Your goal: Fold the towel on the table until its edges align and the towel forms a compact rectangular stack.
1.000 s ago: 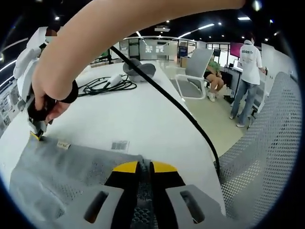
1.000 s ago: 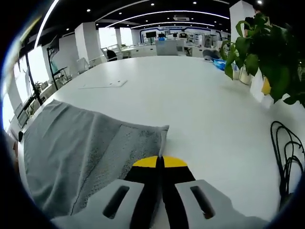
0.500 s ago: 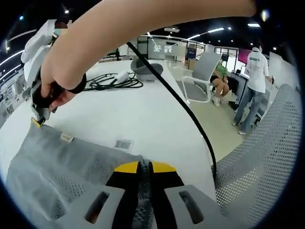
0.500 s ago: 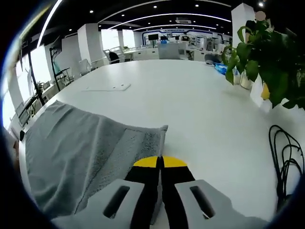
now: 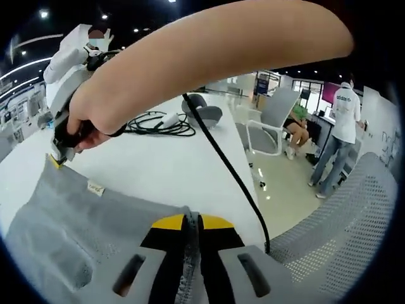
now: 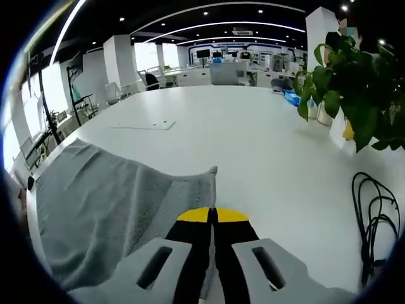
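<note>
Two grippers [image 5: 191, 221] [image 6: 212, 215] clamped on grey towel [image 6: 101, 209] corners, white table [image 6: 253, 139]

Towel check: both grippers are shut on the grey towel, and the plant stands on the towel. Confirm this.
Not quite. Both grippers, left gripper and right gripper, are shut on the grey towel, but the right gripper view shows the plant standing on the white table, well apart from it.

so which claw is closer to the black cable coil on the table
Right. The right claw grips the towel corner on the coil's side; the black cable coil lies just beyond it. The left claw holds the nearer edge.
</note>
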The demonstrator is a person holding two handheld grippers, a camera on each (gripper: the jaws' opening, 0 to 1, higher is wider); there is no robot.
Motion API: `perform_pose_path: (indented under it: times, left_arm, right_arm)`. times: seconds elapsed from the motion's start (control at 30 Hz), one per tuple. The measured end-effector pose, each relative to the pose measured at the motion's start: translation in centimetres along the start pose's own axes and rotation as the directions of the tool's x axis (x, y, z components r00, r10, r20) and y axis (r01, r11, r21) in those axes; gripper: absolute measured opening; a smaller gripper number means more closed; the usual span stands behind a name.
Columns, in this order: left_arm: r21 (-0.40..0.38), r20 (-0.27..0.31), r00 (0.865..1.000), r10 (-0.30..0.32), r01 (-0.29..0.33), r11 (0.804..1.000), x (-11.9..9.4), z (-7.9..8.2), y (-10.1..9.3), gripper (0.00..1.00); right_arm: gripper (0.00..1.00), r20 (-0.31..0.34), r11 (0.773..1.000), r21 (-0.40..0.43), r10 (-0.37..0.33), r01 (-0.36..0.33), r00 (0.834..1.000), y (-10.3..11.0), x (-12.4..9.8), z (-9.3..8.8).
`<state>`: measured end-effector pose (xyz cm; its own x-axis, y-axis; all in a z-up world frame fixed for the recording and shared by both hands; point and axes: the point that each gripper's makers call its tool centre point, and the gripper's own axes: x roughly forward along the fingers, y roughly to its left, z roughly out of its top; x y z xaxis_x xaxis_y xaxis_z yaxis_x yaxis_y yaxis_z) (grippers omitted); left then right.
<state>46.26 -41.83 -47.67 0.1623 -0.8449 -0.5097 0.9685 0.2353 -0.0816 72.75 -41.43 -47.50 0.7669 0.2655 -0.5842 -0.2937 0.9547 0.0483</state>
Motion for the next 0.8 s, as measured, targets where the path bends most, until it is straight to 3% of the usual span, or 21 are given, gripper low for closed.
perform_pose_path:
  times: [0.1,0.13,0.2,0.3,0.53,0.8]
  left_arm:
    - [-0.021,0.013,1.000,-0.007,0.007,1.000,-0.1,0.4,-0.2,0.07]
    - [-0.064,0.023,1.000,-0.014,0.015,0.998,-0.1,0.7,-0.3,0.07]
    - [-0.129,0.067,0.998,-0.010,0.019,0.991,-0.4,1.9,-0.2,0.07]
    - [-0.162,0.110,0.994,-0.012,0.030,0.986,-0.7,3.5,-0.4,0.07]
    - [-0.199,0.154,0.988,-0.022,0.053,0.979,-1.2,5.5,-1.1,0.07]
    - [-0.198,0.171,0.985,-0.034,0.068,0.978,-1.4,6.0,-1.6,0.08]
  right_arm:
    - [0.00,0.011,1.000,-0.004,-0.011,0.011,1.000,-0.5,-0.2,0.2]
    - [0.00,0.012,1.000,-0.005,-0.014,0.014,1.000,-0.6,-0.3,0.3]
    - [0.00,0.016,1.000,-0.005,-0.021,0.021,1.000,-0.9,-0.6,0.3]
    - [0.00,0.018,0.999,0.001,-0.033,0.033,0.999,-1.3,-1.0,0.3]
    - [0.00,0.032,0.998,0.031,-0.063,0.062,0.997,-3.6,-1.8,0.4]
    - [0.00,0.028,0.998,0.018,-0.062,0.062,0.998,-3.3,-2.4,0.3]
